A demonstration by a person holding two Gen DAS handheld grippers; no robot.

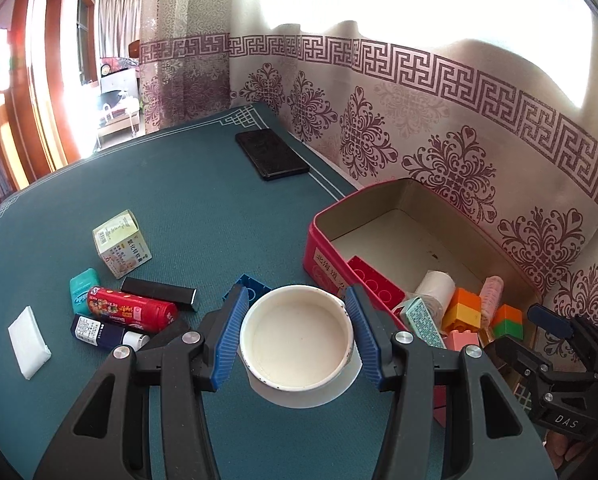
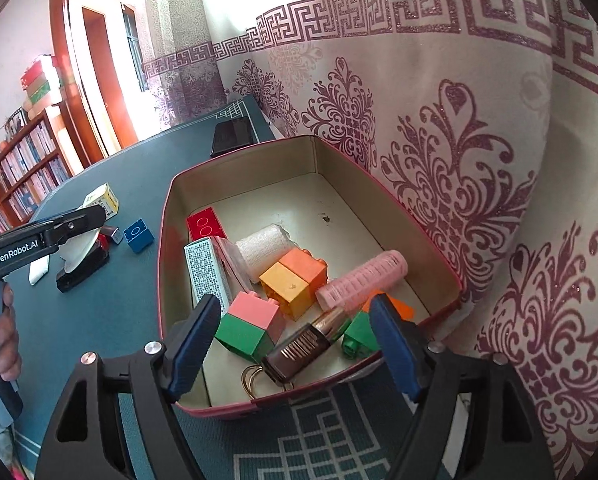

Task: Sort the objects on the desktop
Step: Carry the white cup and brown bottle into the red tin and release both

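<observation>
Currently left gripper clamps the white tape roll; red tin sits just to its right, at the table's wall edge. Right gripper hangs open and empty over the tin's near corner, so left is the carrying arm.

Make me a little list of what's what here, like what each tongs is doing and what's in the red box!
left tongs: holding a white tub above the table
right tongs: open, nothing in them, over the red box
in the box: toy bricks, pink roll, lipstick
waiting on the table: red can, small carton, blue brick
</observation>
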